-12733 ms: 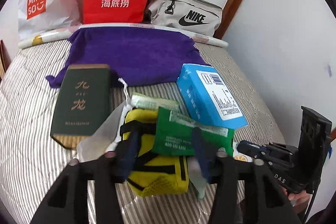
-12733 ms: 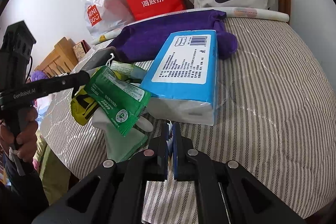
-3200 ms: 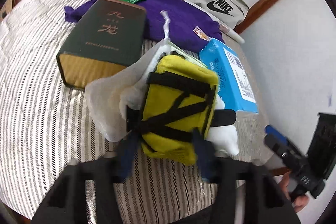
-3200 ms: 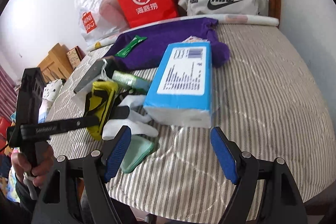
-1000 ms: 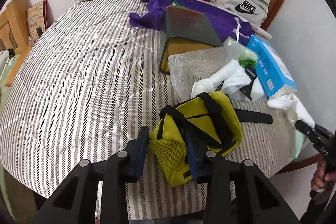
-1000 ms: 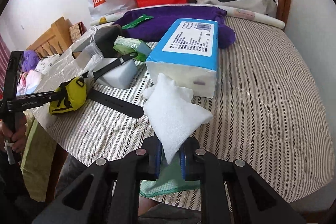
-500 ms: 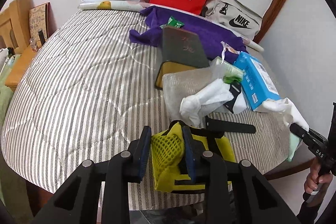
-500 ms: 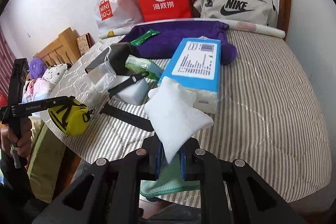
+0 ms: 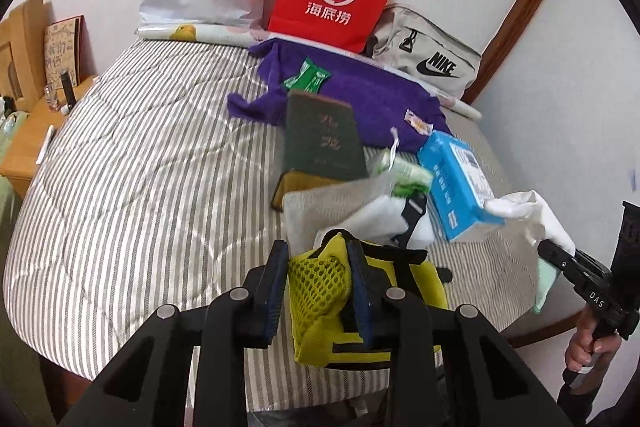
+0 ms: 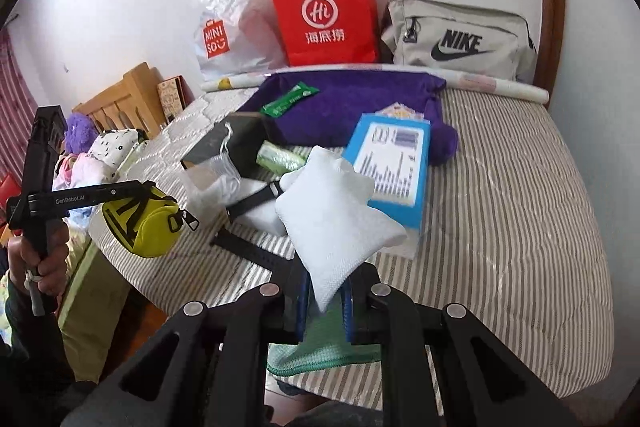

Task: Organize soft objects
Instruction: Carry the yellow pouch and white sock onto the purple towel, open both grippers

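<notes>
- Two tongs were loaded: the left tongs [image 9: 316, 287] were clamped on the mesh end of the yellow pouch [image 9: 360, 307], and the right tongs [image 10: 324, 301] were nearly closed on a corner of the white cloth [image 10: 332, 223].
- Both items hung clear of the striped bed [image 9: 132, 167], near its front edge; a green cloth [image 10: 320, 347] dangled below the right tongs, its hold unclear.
- Recommended: keep both grips firm, since limp fabric probably slips when swung.
- Carry each item high enough to clear the blue tissue pack [image 10: 392, 163] and the dark box [image 9: 324, 139].
- Set like items together on a bare part of the bed, then release one tong at a time.
</notes>
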